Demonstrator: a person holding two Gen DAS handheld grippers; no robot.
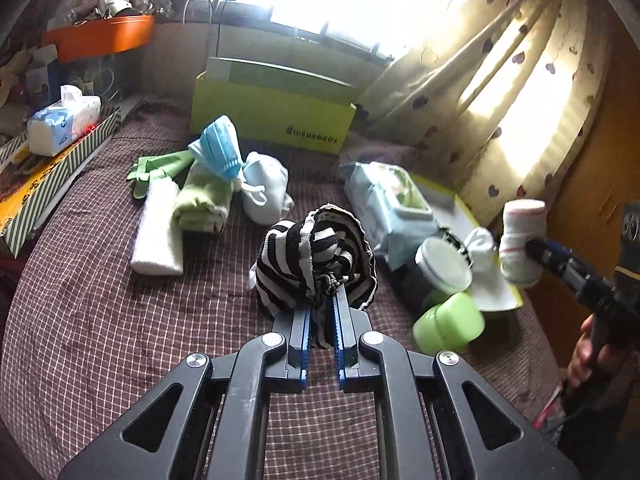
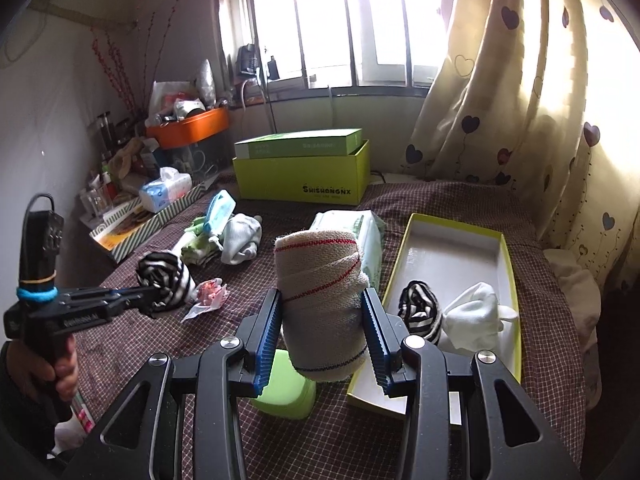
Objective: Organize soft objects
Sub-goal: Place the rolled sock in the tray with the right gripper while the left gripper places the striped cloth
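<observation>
**A:** So why was the left gripper (image 1: 322,312) pinching that black-and-white striped fabric bundle (image 1: 316,256) by its gathered end?

**B:** Probably because the bunched knot gave the blue pads something firm to bite; the jaws were pressed nearly together on it, and the bundle hung clear above the maroon checked bedspread (image 1: 100,300) rather than lying on it. In the right wrist view you could see it carried out at the end of the left gripper (image 2: 154,294), with the person's hand (image 2: 60,368) wrapped round the handle below.

**A:** And the right gripper (image 2: 322,320)?

**B:** That one clamped a rolled beige bandage with red stitched lines (image 2: 320,300) around its lower half, jaws fairly wide because the roll was thick. It stood upright between the pads.

**A:** Where was it headed, do you think?

**B:** My guess was the shallow yellow-green box lid with a white inside (image 2: 502,252), just to the right. A second striped bundle (image 2: 420,314) and a white sock ball (image 2: 476,318) already lay in its near end, so the soft things seemed to be gathered there.

**A:** How were the grippers angled?

**B:** Both were tilted downward toward the bed. The left pointed at the middle, the right near the lid's edge, above a pale green plastic container (image 2: 284,388).
</observation>
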